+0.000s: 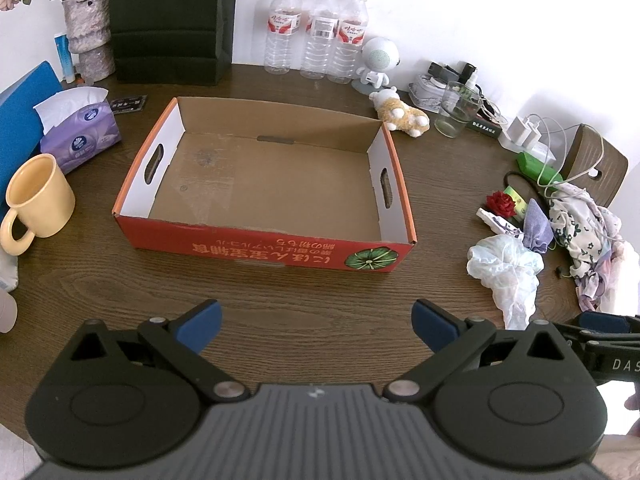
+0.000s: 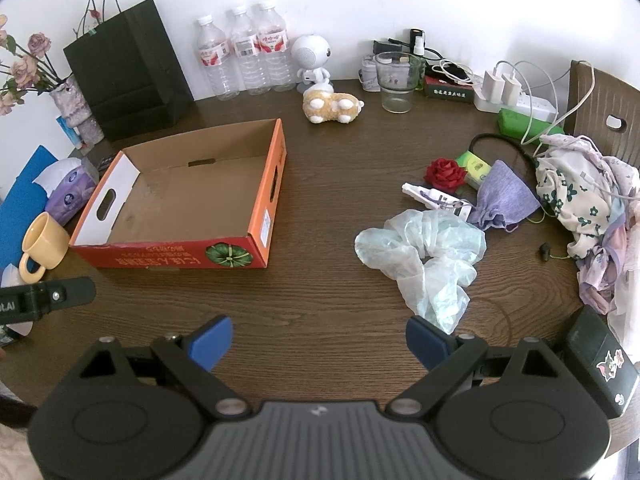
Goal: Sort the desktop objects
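Note:
An empty orange cardboard box (image 1: 400, 196) (image 2: 262, 208) stands open in the middle of the wooden table. Right of it lie loose items: a crumpled clear plastic bag (image 1: 506, 266) (image 2: 424, 248), a red fabric rose (image 1: 500, 202) (image 2: 444, 173), a purple pouch (image 1: 536, 226) (image 2: 506, 198), a white tube (image 2: 430, 197) and a green packet (image 2: 474, 165). My left gripper (image 1: 316, 326) is open and empty, in front of the box. My right gripper (image 2: 319, 340) is open and empty, near the plastic bag's lower end.
A floral cloth heap (image 2: 588, 200) lies at the right edge. A yellow mug (image 1: 38, 198) and tissue pack (image 1: 80, 132) stand left of the box. Water bottles (image 1: 316, 32), a black paper bag (image 1: 168, 20), a plush toy (image 2: 332, 106), a glass (image 2: 396, 80) and chargers (image 2: 500, 88) line the back.

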Tool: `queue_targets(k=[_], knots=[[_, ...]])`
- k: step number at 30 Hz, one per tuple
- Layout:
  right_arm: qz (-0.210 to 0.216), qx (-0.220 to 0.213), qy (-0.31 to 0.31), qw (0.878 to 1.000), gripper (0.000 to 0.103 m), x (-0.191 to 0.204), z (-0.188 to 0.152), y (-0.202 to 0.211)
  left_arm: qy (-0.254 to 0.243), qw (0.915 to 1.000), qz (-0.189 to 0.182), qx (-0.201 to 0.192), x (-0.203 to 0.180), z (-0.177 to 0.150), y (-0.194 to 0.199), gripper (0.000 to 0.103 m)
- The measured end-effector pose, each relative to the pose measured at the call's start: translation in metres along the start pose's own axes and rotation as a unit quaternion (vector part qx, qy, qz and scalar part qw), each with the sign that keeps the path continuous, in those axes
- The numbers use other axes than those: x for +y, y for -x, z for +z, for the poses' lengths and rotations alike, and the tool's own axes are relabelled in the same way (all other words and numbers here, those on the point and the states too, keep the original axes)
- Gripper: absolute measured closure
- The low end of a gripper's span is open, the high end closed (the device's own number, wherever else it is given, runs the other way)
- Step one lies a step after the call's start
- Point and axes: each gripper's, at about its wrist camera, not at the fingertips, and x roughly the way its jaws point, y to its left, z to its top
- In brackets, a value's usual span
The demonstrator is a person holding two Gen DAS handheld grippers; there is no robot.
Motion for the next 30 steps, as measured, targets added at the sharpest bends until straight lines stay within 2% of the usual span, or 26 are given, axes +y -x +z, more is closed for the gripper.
queue_targets(k=[30], knots=[[-0.003, -0.006, -0.002, 1.000, 0.009, -0.009, -0.004, 0.004, -0.002, 1.0000, -0.004, -0.004, -0.013, -0.003, -0.001, 0.000]])
